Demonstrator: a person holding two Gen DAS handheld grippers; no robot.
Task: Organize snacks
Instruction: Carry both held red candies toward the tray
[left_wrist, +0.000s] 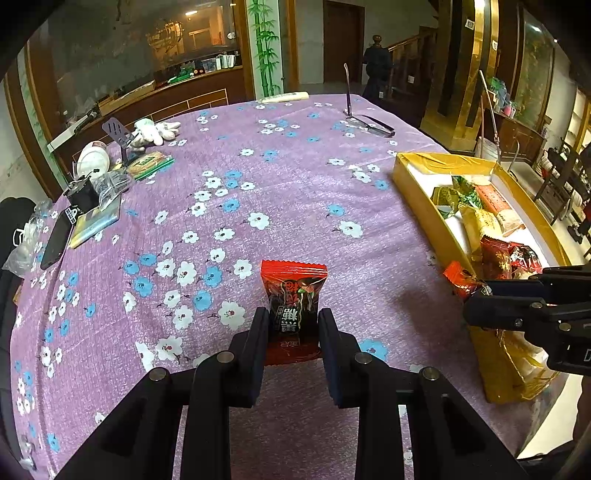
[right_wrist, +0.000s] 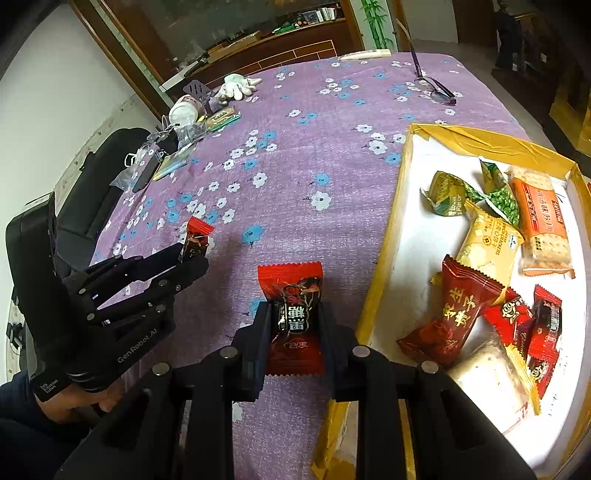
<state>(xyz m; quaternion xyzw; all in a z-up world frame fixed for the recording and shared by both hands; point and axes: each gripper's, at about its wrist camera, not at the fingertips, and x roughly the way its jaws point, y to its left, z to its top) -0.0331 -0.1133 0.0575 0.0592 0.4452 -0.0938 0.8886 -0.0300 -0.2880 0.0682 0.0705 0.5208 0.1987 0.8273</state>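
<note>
My left gripper (left_wrist: 293, 319) is shut on a red-and-black candy packet (left_wrist: 294, 291), held upright above the purple flowered cloth. In the right wrist view that same gripper (right_wrist: 194, 254) shows at the left with its packet (right_wrist: 196, 236) sticking out. My right gripper (right_wrist: 293, 314) is shut on a second red-and-black candy packet (right_wrist: 291, 295), just left of the yellow box (right_wrist: 384, 258). From the left wrist view the right gripper (left_wrist: 476, 299) enters at the right edge with its packet (left_wrist: 460, 282) beside the box wall (left_wrist: 417, 199). The box holds several snack packets (right_wrist: 491, 236).
Glasses (left_wrist: 369, 123) lie at the far side of the table. A white glove (left_wrist: 155, 131), a cup (left_wrist: 94, 158), a phone (left_wrist: 57, 240) and small packages (left_wrist: 149, 164) crowd the far left. A dark chair (right_wrist: 99, 192) stands off the left edge. A hand (right_wrist: 70, 400) grips the left tool.
</note>
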